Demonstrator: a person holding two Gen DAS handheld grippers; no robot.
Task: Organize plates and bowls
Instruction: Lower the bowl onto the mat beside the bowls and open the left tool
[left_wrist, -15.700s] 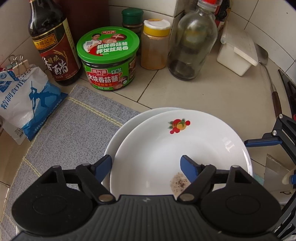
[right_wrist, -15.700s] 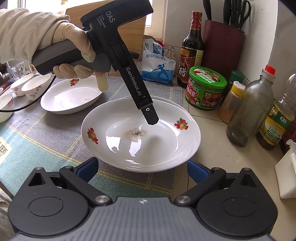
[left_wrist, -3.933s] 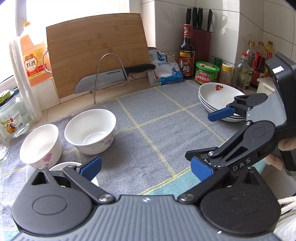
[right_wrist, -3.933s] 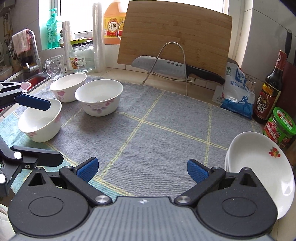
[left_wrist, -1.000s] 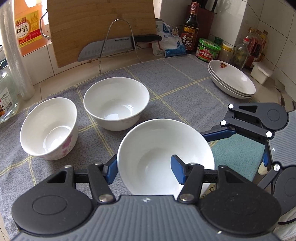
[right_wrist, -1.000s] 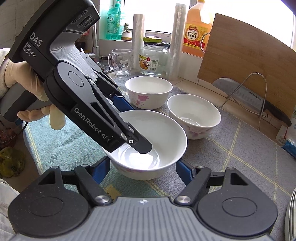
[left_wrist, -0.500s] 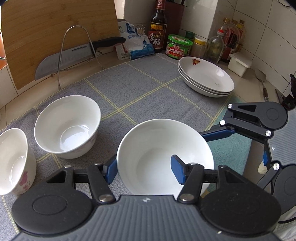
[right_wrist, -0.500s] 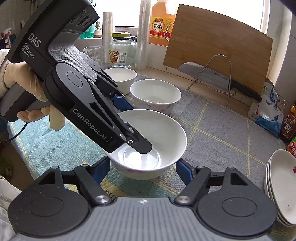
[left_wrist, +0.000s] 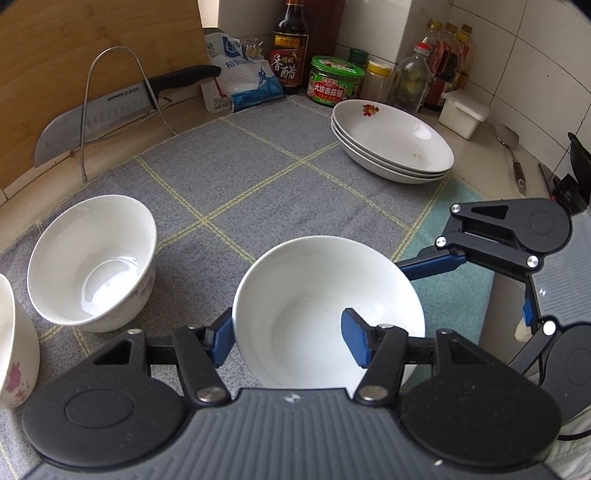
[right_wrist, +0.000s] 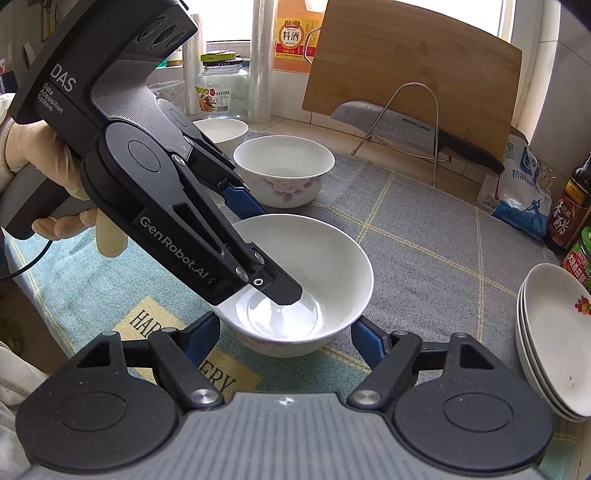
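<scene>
My left gripper (left_wrist: 290, 338) is shut on the rim of a white bowl (left_wrist: 317, 302), one finger inside and one outside; the bowl also shows in the right wrist view (right_wrist: 314, 273). My right gripper (right_wrist: 286, 338) is open, its fingers on either side of the same bowl, apart from it. A second white bowl (left_wrist: 88, 258) sits on the grey mat to the left, and a third bowl (left_wrist: 16, 347) is at the far left edge. A stack of three white plates (left_wrist: 391, 138) sits at the back right.
A knife on a wire rack (left_wrist: 110, 107) leans before a wooden cutting board (right_wrist: 406, 62). A salt bag (left_wrist: 240, 77), a vinegar bottle (left_wrist: 290, 48), a green jar (left_wrist: 334, 86) and other bottles line the back wall. A glass jar (right_wrist: 218, 88) stands by the window.
The left gripper has carried the bowl to the right across the mat, nearer the plates. The other bowls have slid left in its view. The right gripper has followed alongside.
</scene>
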